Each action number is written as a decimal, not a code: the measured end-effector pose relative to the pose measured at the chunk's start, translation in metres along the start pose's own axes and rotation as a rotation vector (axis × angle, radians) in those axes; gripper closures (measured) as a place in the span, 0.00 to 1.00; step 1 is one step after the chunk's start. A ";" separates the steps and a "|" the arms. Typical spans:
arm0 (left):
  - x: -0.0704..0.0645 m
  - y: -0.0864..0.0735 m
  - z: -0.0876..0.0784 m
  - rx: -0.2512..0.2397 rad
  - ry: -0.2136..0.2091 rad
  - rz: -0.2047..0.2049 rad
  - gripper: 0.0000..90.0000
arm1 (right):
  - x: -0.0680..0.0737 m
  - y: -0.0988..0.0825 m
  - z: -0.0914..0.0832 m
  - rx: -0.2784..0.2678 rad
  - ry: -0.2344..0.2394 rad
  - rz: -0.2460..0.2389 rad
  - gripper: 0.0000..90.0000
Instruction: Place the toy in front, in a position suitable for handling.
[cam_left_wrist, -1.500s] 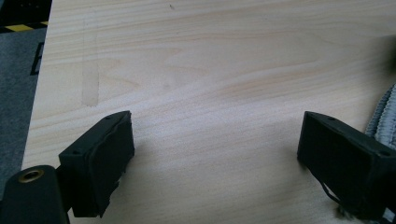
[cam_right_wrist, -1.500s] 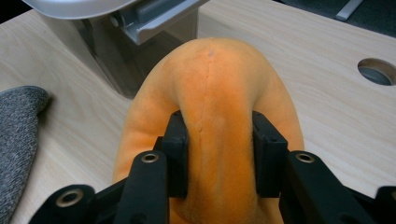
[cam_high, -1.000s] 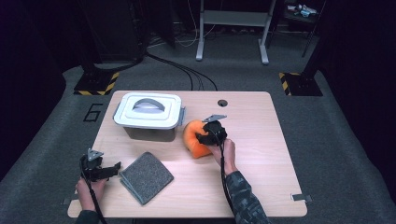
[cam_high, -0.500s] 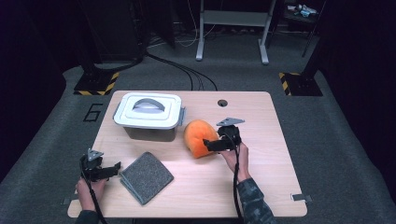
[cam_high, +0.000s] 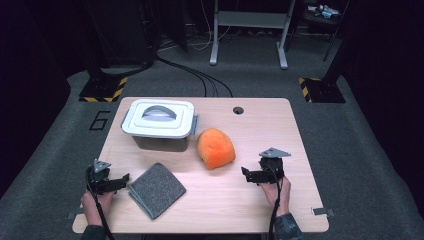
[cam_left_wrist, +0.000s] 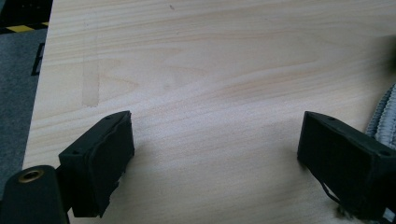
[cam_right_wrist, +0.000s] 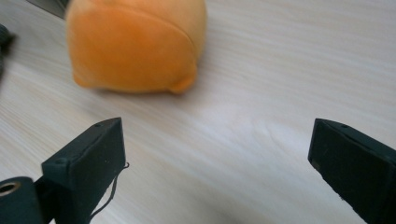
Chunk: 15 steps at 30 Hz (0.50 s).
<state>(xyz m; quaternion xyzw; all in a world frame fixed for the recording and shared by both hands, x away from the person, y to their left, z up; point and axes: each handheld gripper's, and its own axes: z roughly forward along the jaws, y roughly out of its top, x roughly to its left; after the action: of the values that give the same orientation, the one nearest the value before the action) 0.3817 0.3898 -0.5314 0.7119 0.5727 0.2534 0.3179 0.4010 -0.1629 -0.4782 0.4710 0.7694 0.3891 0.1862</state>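
Nearest the person, the left tool (cam_high: 122, 179) rests at the bench's (cam_high: 260, 200) front left corner, jaws spread over bare wood, just beside a grey cloth (cam_high: 157, 189). The right tool (cam_high: 246, 173) sits front right; its jaws have just been opening and stand wide with nothing between them. Ahead and to its left, apart from it, lies the orange cushion (cam_high: 216, 148), so the right hand is nearer. Beyond stands a lidded box (cam_high: 159, 122).
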 end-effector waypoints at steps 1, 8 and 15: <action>0.000 0.000 0.000 0.000 0.000 -0.003 0.12 | -0.002 -0.005 -0.001 0.002 -0.006 0.000 0.04; 0.001 0.000 -0.001 0.006 0.002 0.011 0.12 | -0.023 -0.046 -0.006 0.033 -0.063 0.072 0.02; -0.001 -0.001 -0.001 -0.005 -0.001 0.019 0.12 | -0.029 -0.054 -0.007 0.037 -0.104 0.060 0.02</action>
<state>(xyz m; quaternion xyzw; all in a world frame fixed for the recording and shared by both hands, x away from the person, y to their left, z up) 0.3797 0.3888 -0.5311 0.7168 0.5651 0.2574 0.3173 0.3791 -0.2046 -0.5182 0.5168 0.7514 0.3552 0.2052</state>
